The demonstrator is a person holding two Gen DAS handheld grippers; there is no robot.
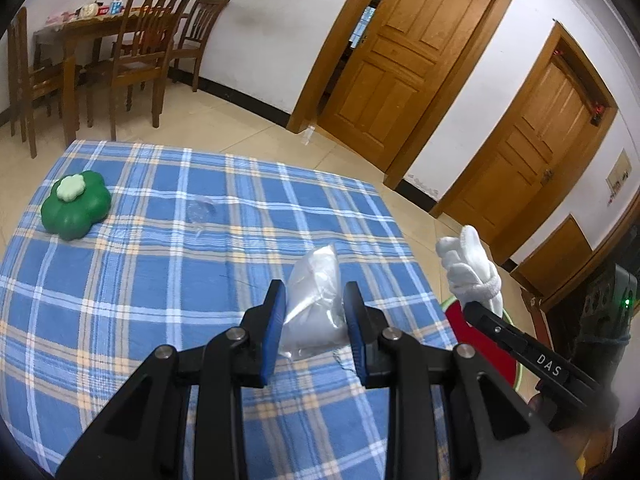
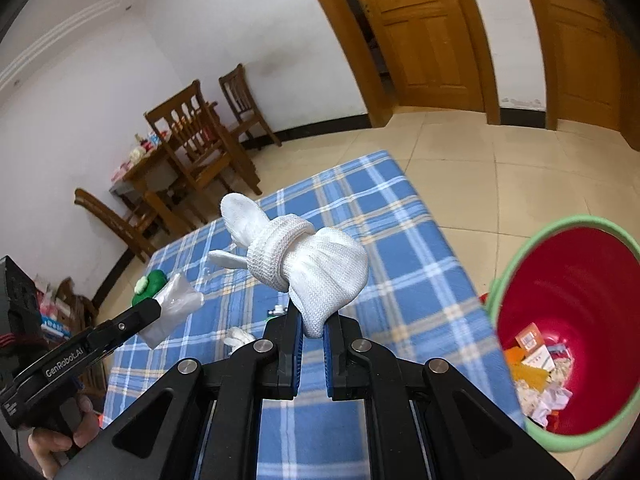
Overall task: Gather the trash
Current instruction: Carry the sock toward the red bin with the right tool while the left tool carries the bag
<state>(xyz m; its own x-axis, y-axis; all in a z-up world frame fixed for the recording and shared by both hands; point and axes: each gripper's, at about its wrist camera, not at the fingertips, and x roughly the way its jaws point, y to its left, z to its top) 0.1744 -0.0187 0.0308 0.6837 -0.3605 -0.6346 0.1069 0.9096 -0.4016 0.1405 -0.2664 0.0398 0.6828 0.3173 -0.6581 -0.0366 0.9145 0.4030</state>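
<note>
Blue-checked cloth covers the bench (image 1: 140,280), which fills most of my left view, and off its right edge on the tiled floor stands the red bin with its green rim (image 2: 516,264), already holding crumpled paper and card scraps. Both of my loads are off the cloth and in the air.

My right gripper (image 2: 314,330) is pinched almost fully shut on one end of the white knotted glove (image 2: 316,272); the bundle stands up above the jaws, over the bench edge and still left of the bin's mouth. My left gripper (image 1: 314,312) is at a narrow setting, its blue pads pressing the sides of a clear plastic bag (image 1: 316,300) that bulges up between them.

I judge the step in hand to be the carry to the bin. To do it well I should bring the right gripper clear over the red opening before letting go, since the glove is top-heavy in a grip on its end and could tip outside the rim. The bag is light and slippery, so I should keep the left squeeze steady and follow second.

Still on the cloth: a green flower-shaped object (image 1: 76,204) and a small clear scrap (image 1: 202,210) near the middle.
</note>
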